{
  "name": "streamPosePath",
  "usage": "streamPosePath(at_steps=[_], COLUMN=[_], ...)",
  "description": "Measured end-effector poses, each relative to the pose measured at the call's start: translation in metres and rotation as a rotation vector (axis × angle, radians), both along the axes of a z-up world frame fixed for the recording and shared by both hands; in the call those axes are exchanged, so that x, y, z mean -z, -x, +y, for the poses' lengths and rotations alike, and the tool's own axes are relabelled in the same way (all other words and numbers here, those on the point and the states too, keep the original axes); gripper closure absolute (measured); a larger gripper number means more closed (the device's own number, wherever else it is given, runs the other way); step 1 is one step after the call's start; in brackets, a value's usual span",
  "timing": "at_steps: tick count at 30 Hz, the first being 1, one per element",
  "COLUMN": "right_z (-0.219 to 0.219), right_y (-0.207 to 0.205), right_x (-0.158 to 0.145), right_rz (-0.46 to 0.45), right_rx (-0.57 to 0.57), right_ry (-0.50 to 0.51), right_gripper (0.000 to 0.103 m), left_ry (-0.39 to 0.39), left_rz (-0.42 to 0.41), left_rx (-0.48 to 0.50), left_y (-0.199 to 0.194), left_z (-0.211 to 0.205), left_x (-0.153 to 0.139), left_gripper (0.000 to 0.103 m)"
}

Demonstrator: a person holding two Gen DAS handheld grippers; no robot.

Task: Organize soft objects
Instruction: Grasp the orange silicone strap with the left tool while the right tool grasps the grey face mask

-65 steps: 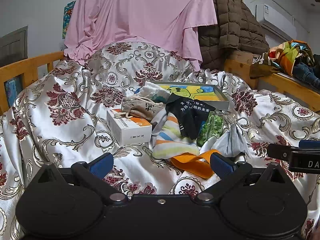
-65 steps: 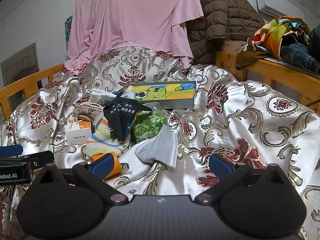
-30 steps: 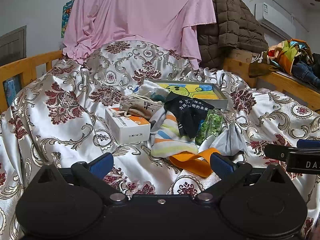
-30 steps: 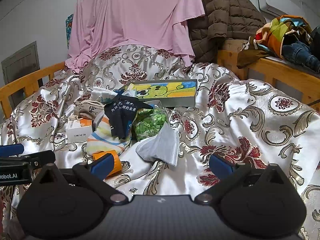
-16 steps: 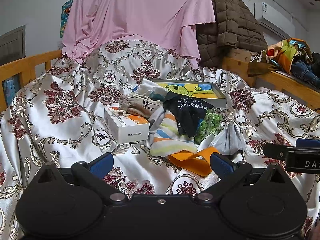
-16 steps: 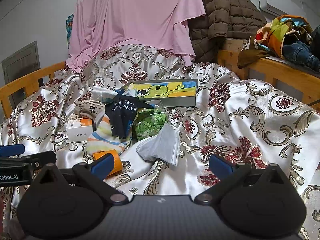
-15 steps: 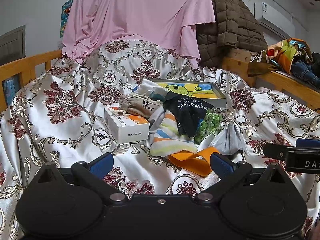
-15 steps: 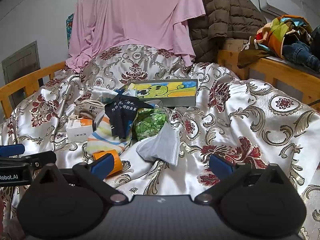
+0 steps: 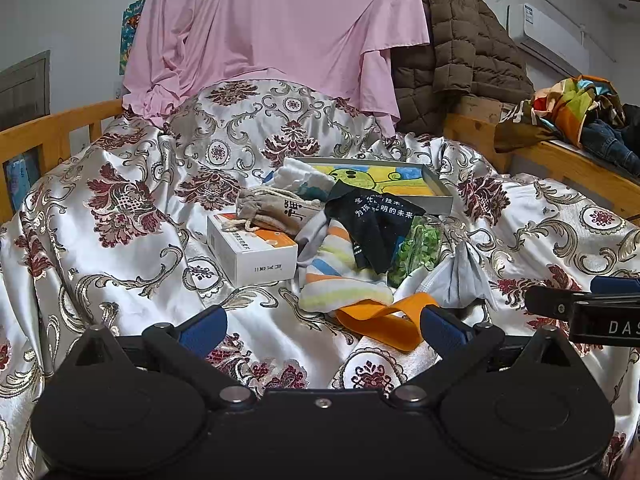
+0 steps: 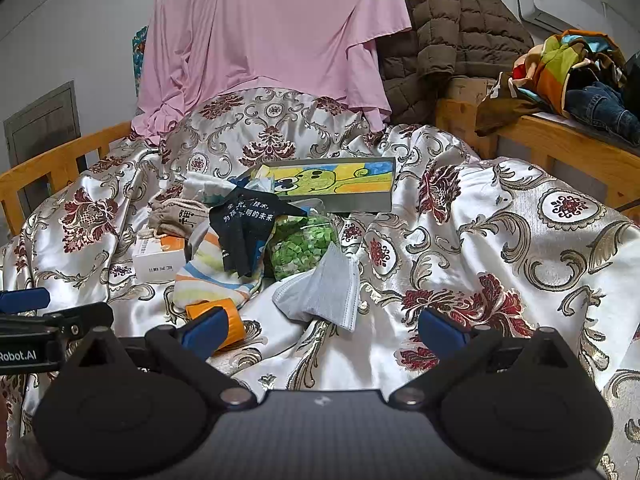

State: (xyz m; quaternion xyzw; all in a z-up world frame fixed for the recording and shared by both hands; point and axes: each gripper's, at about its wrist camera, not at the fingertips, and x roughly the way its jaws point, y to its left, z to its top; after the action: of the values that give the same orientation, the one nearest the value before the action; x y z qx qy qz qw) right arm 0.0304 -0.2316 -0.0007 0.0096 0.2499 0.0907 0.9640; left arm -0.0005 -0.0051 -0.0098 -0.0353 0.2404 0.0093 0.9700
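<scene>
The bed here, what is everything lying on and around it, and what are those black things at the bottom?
Bedspread: one, silver with red flowers, over bed.
Picture box: one, yellow-green, behind pile.
Black sock: one, atop pile.
Striped sock: one, under it.
Face mask: one, grey, pile's right.
Orange band: one, nearest.
Drawstring pouch: one, beige, on white carton.
Green-bits bag: one, clear.
Pink cloth, brown jacket: behind.
Left gripper, right gripper: black, blue pads, open.
</scene>
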Motion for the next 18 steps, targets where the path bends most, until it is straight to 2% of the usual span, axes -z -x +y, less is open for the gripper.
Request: streamPosePath(at_steps=[6,12,18], right_z=[-0.003,-0.017,-0.016], right_y=[-0.002,-0.019,-0.054], right_x=[-0.001,0.001,0.002], right_rz=[0.013,0.083,0.098], right_rx=[0.027,0.048,0.0], right_ry=[-0.021,-0.088,-0.05], right_gripper=[0.0,0.0,0.0], left_ry=[-0.061,-0.175,-0.281], left_rz=[0.004,-0.002,0.006], left_rx=[0.028,0.186,0.325], left_y=[-0.004,-0.015,-0.04], left_z=[-0.006,-0.017,-0.033], left_x=[0.005,0.007,0.013], left_gripper=[0.001,0.001,0.001])
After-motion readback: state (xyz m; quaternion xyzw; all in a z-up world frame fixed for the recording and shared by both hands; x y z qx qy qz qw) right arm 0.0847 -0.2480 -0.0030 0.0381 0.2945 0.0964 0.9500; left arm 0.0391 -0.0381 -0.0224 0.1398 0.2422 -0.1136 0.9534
